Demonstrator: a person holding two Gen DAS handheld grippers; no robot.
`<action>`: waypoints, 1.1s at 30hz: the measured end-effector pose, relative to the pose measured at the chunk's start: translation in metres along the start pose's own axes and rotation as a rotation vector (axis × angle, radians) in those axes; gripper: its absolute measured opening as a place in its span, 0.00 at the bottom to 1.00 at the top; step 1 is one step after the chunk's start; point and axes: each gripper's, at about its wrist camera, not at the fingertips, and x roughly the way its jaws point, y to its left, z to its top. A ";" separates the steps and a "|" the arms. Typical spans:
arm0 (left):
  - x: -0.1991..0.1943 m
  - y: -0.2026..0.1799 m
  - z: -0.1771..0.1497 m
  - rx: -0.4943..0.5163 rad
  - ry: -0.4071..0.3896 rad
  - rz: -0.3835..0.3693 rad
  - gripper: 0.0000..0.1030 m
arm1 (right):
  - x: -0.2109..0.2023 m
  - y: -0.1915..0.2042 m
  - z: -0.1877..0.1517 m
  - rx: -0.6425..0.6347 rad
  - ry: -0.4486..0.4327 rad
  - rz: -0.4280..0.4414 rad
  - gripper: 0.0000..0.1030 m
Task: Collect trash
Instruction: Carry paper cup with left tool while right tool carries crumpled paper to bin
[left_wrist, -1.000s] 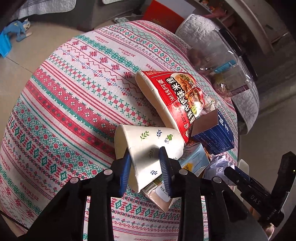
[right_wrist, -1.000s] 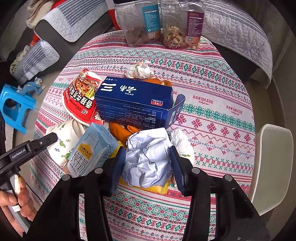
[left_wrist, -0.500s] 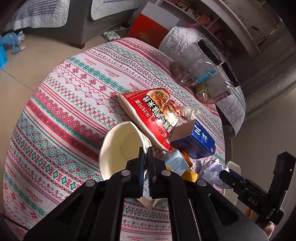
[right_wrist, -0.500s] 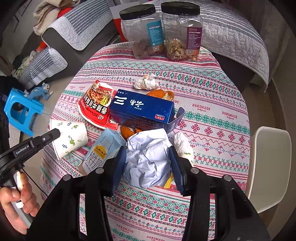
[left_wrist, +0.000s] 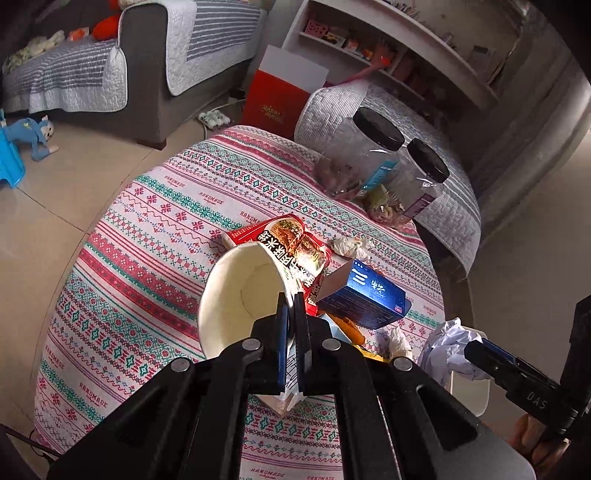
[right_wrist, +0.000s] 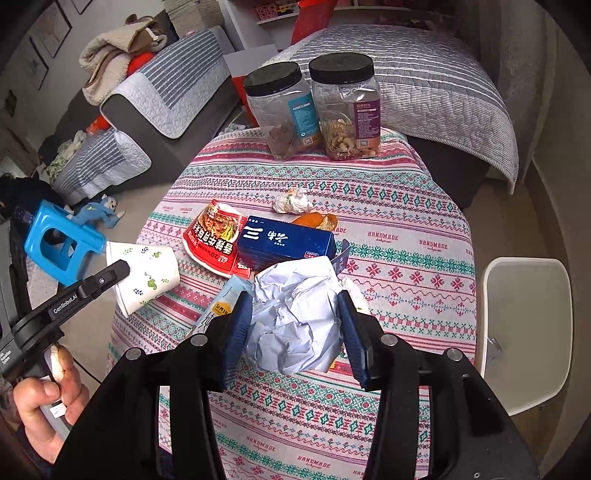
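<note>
My left gripper (left_wrist: 291, 310) is shut on the wall of a white paper cup (left_wrist: 240, 295) with a leaf print, held above the table with its mouth towards the camera. The right wrist view shows the same cup (right_wrist: 146, 271) off the table's left edge, pinched by the left gripper (right_wrist: 120, 269). My right gripper (right_wrist: 295, 314) is shut on a crumpled ball of pale blue paper (right_wrist: 295, 314), lifted over the table; the ball (left_wrist: 448, 349) also shows at the lower right of the left wrist view. Still on the cloth are a red noodle bowl (right_wrist: 214, 238), a blue carton (right_wrist: 286, 242), a milk pouch (right_wrist: 225, 306) and a tissue wad (right_wrist: 291, 201).
The round table wears a patterned cloth (right_wrist: 406, 240). Two black-lidded clear jars (right_wrist: 284, 110) stand at its far edge. Orange peel (right_wrist: 317, 221) lies behind the carton. A white chair (right_wrist: 524, 332) is at the right, a blue stool (right_wrist: 59, 240) and a sofa (right_wrist: 155, 110) at the left.
The left jaws closed onto the cup's wall, and the cup rose off the table and tipped mouth-up. The right gripper rose with the paper ball. The table now looks farther away.
</note>
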 end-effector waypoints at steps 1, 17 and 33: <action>-0.003 -0.006 -0.001 0.019 -0.011 0.003 0.03 | -0.005 -0.002 -0.001 0.002 -0.008 0.006 0.44; -0.028 -0.103 -0.019 0.198 -0.093 -0.082 0.03 | -0.062 -0.057 -0.012 0.044 -0.120 -0.059 0.44; -0.010 -0.179 -0.034 0.229 -0.064 -0.199 0.03 | -0.100 -0.116 -0.021 0.145 -0.193 -0.118 0.44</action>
